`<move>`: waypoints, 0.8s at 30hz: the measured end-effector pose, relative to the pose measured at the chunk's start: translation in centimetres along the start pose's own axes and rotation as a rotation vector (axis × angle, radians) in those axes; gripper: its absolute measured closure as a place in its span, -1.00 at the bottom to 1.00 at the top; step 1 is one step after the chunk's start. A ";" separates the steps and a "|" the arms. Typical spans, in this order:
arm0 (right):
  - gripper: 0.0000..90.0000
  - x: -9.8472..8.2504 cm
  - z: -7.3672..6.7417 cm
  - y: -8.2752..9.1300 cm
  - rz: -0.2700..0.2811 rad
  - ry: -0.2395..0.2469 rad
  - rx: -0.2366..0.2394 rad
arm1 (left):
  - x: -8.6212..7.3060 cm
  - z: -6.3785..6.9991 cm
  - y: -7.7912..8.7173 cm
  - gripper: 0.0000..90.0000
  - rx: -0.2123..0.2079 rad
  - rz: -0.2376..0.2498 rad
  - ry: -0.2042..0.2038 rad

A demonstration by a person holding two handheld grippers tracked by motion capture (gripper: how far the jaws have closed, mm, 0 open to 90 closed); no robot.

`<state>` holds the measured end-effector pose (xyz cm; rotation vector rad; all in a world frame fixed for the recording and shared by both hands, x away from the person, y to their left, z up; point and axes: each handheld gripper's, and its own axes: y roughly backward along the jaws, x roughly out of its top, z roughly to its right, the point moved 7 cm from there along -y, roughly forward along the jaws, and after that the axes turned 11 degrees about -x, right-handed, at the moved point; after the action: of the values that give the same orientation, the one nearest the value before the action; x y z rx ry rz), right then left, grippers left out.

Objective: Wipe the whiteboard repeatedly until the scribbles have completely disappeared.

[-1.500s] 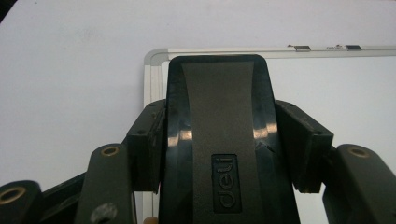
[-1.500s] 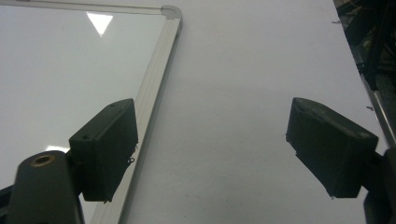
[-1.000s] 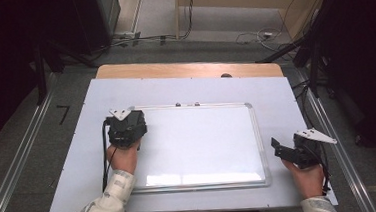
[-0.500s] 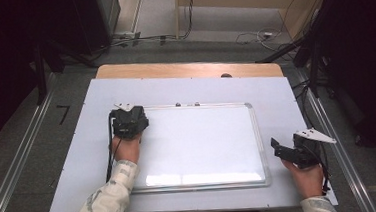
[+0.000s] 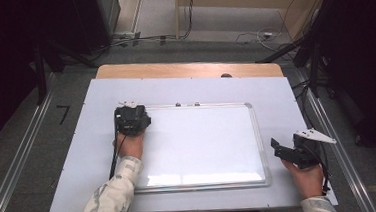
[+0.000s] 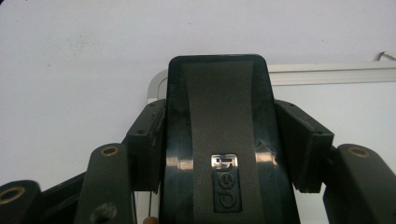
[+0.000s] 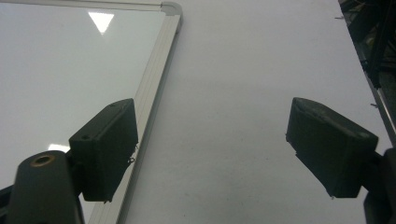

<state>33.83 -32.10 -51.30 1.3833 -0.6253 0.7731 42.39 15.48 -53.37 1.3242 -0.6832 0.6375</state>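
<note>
A dark whiteboard eraser [image 6: 216, 140] is clamped between the narrowly set jaws of the left gripper [image 5: 132, 121], its sides pressed by both pads and its far end reaching past the jaw tips, just short of the rounded corner of the whiteboard [image 6: 355, 112]. The right gripper [image 7: 212, 149] is held with its jaws spread wide and nothing gripped between them, bare white table cover [image 7: 243, 84] being seen in the gap. The whiteboard's aluminium frame [image 7: 154, 70] is seen running past its left jaw toward a corner farther ahead.
</note>
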 end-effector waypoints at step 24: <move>-0.66 0.0 -0.1 0.0 -0.001 0.001 -0.003 | 0.1 0.3 4.1 -0.47 -0.173 0.122 0.019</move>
<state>33.88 -32.00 -51.32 1.3806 -0.6251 0.7719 39.37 15.70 -50.60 1.1214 -0.7904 0.6731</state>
